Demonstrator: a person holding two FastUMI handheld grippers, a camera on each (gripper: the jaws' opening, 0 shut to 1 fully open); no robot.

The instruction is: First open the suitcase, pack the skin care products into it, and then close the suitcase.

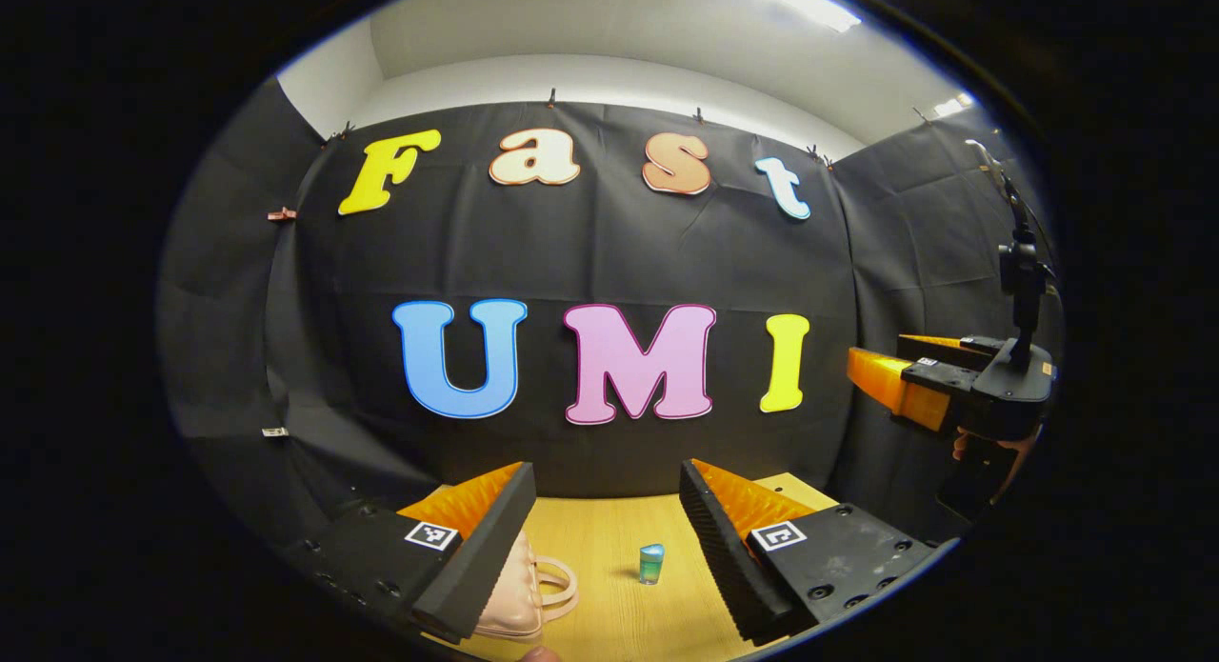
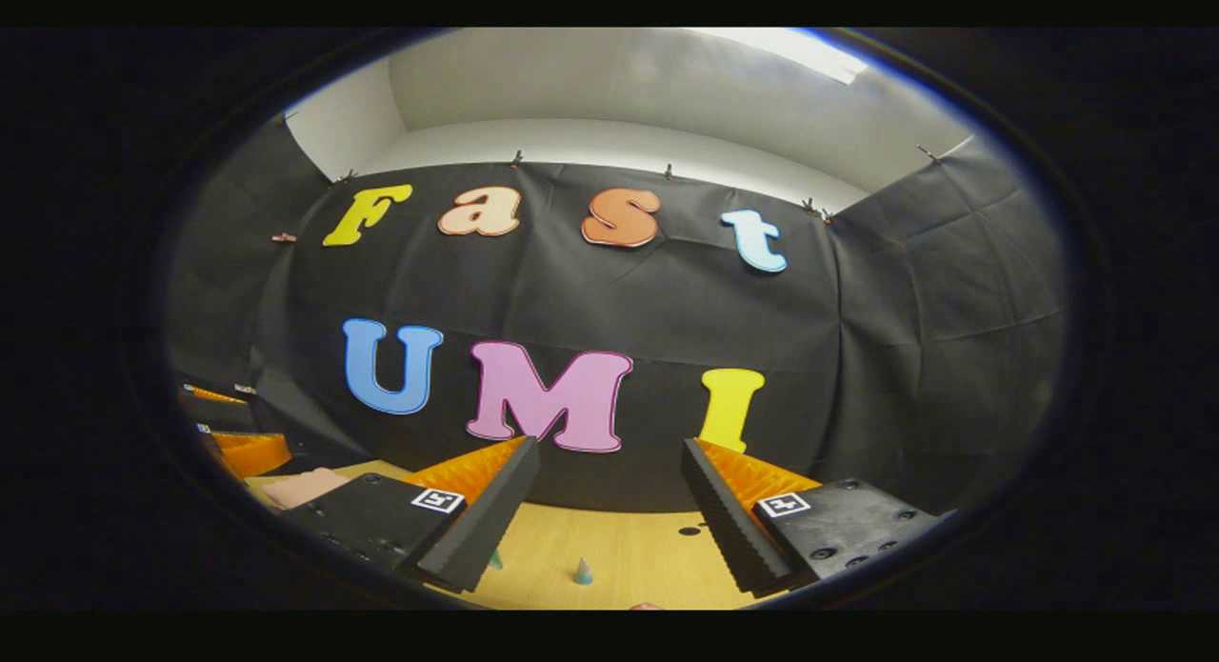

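Observation:
In the left gripper view, my left gripper [image 1: 607, 471] is open and held above a wooden table [image 1: 600, 538], with nothing between its fingers. Below it, a small pink suitcase [image 1: 519, 595] with a loop handle lies closed, partly hidden behind the left finger. A small teal skin care bottle [image 1: 651, 563] stands upright just right of it. In the right gripper view, my right gripper [image 2: 610, 448] is open and empty above the table [image 2: 629, 548]. Two pointed teal caps [image 2: 582, 571] poke up at the bottom edge. A pink corner of the suitcase [image 2: 305, 486] shows at left.
The right gripper [image 1: 890, 381] hangs in the air at the far right of the left gripper view, with a hand [image 1: 990, 448] under it. The left gripper [image 2: 243, 450] shows at the far left of the right gripper view. A small dark hole [image 2: 689, 531] marks the tabletop.

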